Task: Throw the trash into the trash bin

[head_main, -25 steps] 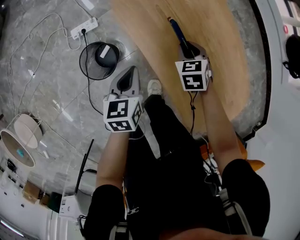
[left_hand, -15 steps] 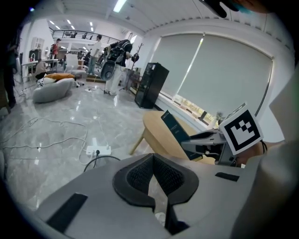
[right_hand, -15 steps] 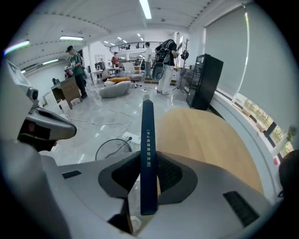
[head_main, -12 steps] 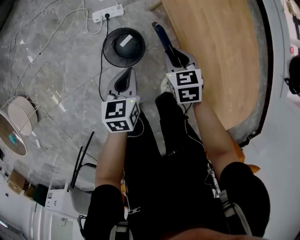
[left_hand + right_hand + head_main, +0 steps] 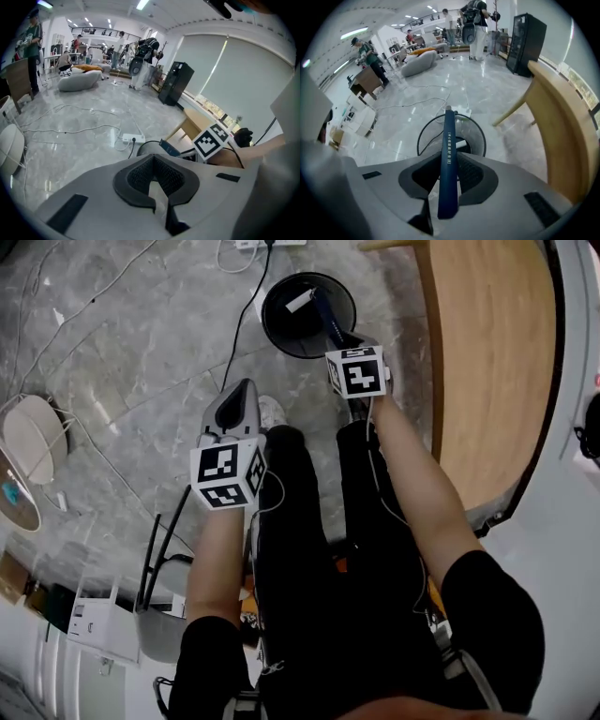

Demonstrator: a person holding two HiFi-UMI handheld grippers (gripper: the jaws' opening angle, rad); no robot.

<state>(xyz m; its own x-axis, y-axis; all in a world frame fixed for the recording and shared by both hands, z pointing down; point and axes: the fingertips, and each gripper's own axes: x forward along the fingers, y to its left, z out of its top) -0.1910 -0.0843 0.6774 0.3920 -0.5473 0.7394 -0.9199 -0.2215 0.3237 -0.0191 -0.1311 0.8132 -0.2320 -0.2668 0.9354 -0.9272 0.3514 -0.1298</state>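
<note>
A black wire trash bin (image 5: 281,329) stands on the grey floor with a white scrap (image 5: 300,301) inside it. My right gripper (image 5: 342,341) is shut on a long dark blue packet (image 5: 324,313) with white print. The packet's far end hangs over the bin's mouth. In the right gripper view the packet (image 5: 448,140) runs up between the jaws of the right gripper (image 5: 449,161), with the bin (image 5: 477,137) right behind it. My left gripper (image 5: 246,385) is to the bin's lower left, over the floor. Its jaws (image 5: 152,157) meet with nothing between them.
A curved wooden table (image 5: 487,362) runs along the right. A white power strip (image 5: 132,138) with cables lies on the floor just past the bin. A round white object (image 5: 28,437) sits at the left. The person's legs and a white shoe (image 5: 272,412) are below the grippers.
Both grippers have swung left, away from the table and toward the bin. The right one carried the blue packet from over the table to over the bin's mouth.
</note>
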